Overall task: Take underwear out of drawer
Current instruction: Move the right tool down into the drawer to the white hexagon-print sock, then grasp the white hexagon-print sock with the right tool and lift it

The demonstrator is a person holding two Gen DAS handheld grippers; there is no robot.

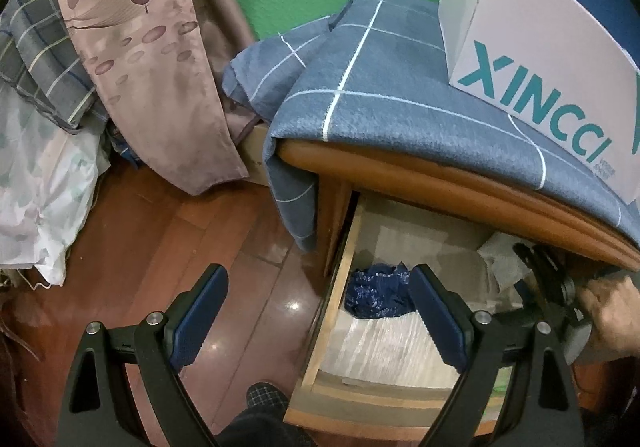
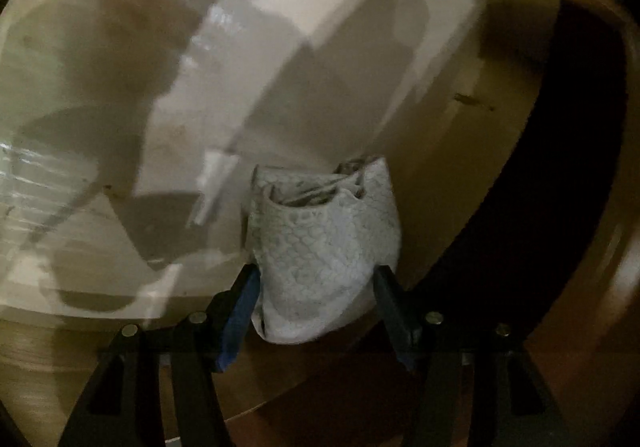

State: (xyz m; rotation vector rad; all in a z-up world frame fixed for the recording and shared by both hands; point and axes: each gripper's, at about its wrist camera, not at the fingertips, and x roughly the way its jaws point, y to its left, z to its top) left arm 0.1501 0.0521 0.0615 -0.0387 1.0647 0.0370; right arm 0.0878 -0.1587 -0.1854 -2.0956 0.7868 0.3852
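Note:
The wooden drawer [image 1: 343, 267] stands pulled out below the nightstand top. A crumpled dark blue underwear [image 1: 378, 295] lies near its left wall. My left gripper [image 1: 318, 275] hovers open above the drawer's left edge, nothing between its fingers. At the drawer's right side a hand [image 1: 612, 307] holds my right gripper down inside it. In the right wrist view my right gripper [image 2: 316, 279] is shut on a folded pale grey underwear [image 2: 320, 231] with a scale-like pattern, pinched from both sides just above the drawer floor [image 2: 360, 47].
A blue checked cloth [image 1: 380, 87] covers the nightstand top, with a white XINCCI box [image 1: 540, 59] on it. Bedding and patterned sheets [image 1: 140, 67] hang at the left over the wooden floor [image 1: 180, 239]. A checked slipper [image 1: 266, 395] shows at the bottom. Pale liner paper [image 1: 380, 339] covers the drawer floor.

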